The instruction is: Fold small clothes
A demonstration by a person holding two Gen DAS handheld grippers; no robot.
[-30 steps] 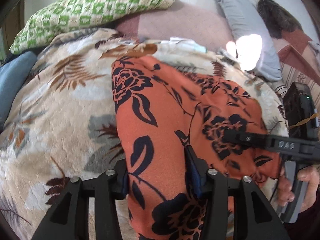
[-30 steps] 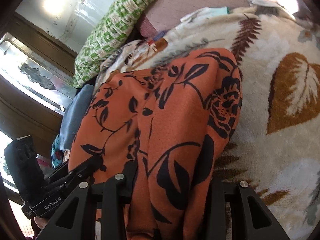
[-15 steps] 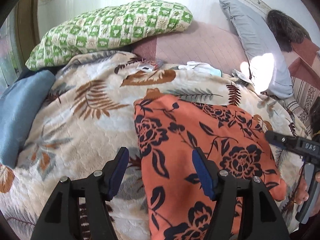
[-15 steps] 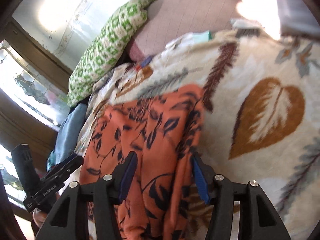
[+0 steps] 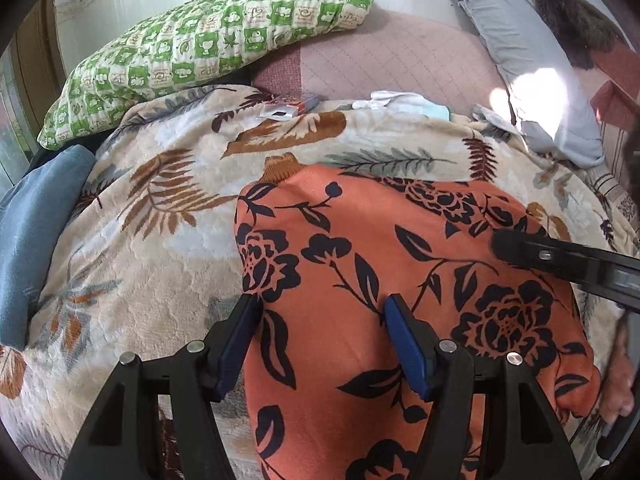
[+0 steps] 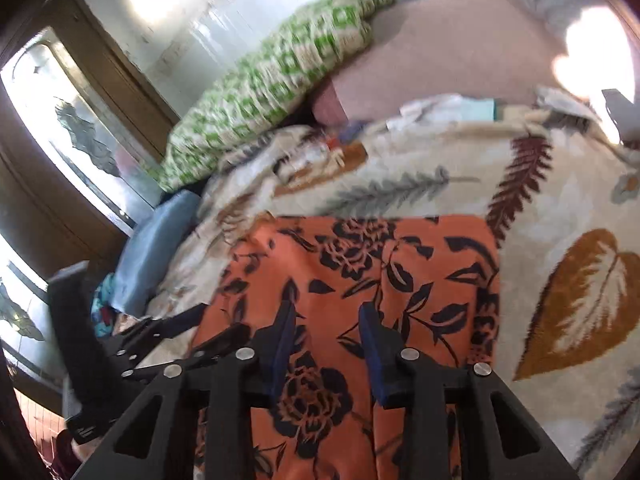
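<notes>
Orange floral garment point(image 5: 400, 280) flat on leaf-print blanket point(image 5: 140, 240); both jaws apart above.

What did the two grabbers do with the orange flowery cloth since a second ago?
Both let go and pulled back. The left gripper has opened; the right gripper opened, then has been closing again, empty. The orange cloth now lies folded on the leafy blanket, which stayed put.

A home bedroom: leaf-print blanket point(image 5: 168, 240) and green checked pillow point(image 5: 208, 48) on a bed.
</notes>
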